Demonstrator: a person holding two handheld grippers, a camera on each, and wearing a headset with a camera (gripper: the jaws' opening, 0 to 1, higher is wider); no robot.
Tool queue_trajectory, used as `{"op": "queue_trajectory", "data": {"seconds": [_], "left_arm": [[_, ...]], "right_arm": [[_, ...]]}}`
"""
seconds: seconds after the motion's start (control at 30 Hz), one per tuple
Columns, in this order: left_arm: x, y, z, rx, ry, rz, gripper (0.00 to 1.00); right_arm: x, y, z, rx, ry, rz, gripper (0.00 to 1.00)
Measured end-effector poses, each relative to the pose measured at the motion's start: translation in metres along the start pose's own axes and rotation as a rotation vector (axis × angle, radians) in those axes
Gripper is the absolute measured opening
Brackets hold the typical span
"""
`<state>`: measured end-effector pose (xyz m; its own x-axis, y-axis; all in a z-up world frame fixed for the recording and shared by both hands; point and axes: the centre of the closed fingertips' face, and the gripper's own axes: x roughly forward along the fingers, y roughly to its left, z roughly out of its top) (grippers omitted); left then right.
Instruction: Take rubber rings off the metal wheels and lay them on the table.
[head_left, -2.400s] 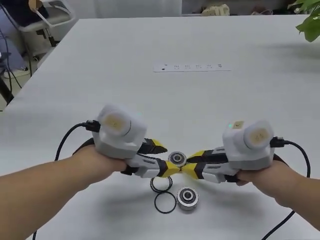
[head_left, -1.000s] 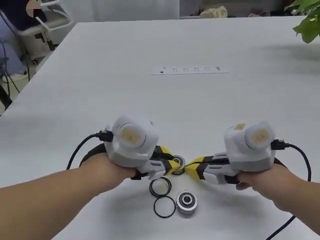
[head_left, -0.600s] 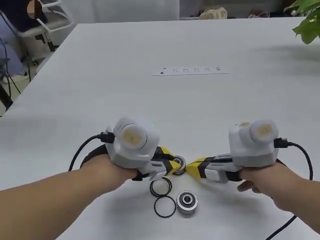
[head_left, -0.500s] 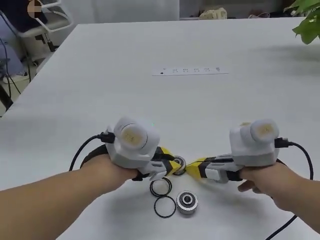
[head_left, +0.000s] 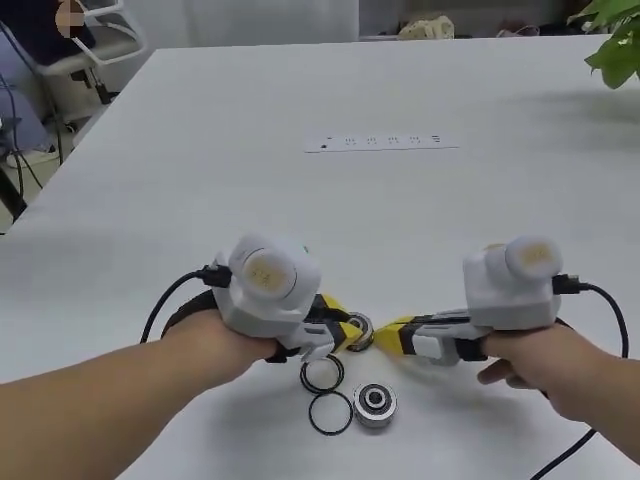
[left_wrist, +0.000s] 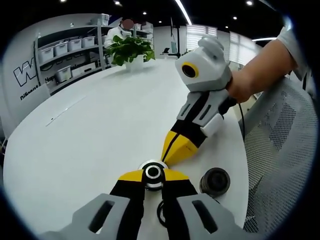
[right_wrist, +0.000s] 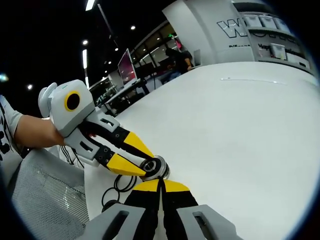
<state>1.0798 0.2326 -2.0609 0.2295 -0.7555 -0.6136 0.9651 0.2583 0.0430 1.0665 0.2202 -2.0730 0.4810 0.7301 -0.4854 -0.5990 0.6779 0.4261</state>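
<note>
Left gripper (left_wrist: 152, 176) pinches a metal wheel (left_wrist: 152, 171); right gripper (right_wrist: 160, 184), pressed together, meets it. Two rubber rings (head_left: 325, 393) lie near the tabletop's (head_left: 300, 220) front edge; one seemingly remains.

The near middle of the surface (head_left: 200, 150) is crowded. The left tongs (head_left: 345, 328) and right tongs (head_left: 386, 334) meet tip to tip at a small metal wheel (head_left: 358, 327), leaving no gap between them. Just nearer lie two rubber rings (head_left: 303, 373), with a second wheel (head_left: 374, 402) beside them on the right, so the near approach is blocked. A cable (head_left: 158, 308) loops out on the left. Beyond the tongs the surface lies open as far as a flat white strip (head_left: 381, 142). A plant (head_left: 612, 40) overhangs the far right corner.
</note>
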Motion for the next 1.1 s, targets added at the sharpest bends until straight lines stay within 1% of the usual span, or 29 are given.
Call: {"op": "queue_trajectory", "data": {"seconds": [0.03, 0.07, 0.13, 0.17, 0.23, 0.37, 0.5, 0.73, 1.1], "left_arm": [[0.000, 0.000, 0.000, 0.000, 0.000, 0.000, 0.07], [0.000, 0.000, 0.000, 0.000, -0.001, 0.000, 0.07], [0.000, 0.000, 0.000, -0.002, -0.003, 0.000, 0.07], [0.000, 0.000, 0.000, -0.002, -0.004, 0.001, 0.07], [0.000, 0.000, 0.000, -0.001, -0.003, 0.001, 0.07], [0.000, 0.000, 0.000, -0.001, -0.001, 0.001, 0.07], [0.000, 0.000, 0.000, -0.003, -0.002, 0.000, 0.07], [0.001, 0.000, 0.000, -0.009, 0.001, 0.008, 0.07], [0.001, 0.001, 0.000, -0.011, 0.004, 0.023, 0.07]], "right_arm": [[0.000, 0.000, 0.001, 0.010, -0.005, 0.003, 0.00], [-0.001, -0.002, 0.003, 0.011, -0.021, -0.004, 0.00], [-0.001, 0.000, 0.008, 0.043, -0.044, 0.006, 0.00], [-0.001, 0.001, 0.009, 0.049, -0.047, 0.008, 0.00], [0.000, 0.004, 0.008, 0.032, -0.042, 0.002, 0.00], [0.000, 0.006, 0.008, 0.045, -0.045, 0.004, 0.00], [-0.001, 0.009, 0.009, 0.040, -0.048, 0.006, 0.00], [-0.001, 0.006, 0.012, 0.046, -0.056, 0.000, 0.00], [0.002, 0.005, 0.015, 0.018, -0.050, -0.003, 0.00]]}}
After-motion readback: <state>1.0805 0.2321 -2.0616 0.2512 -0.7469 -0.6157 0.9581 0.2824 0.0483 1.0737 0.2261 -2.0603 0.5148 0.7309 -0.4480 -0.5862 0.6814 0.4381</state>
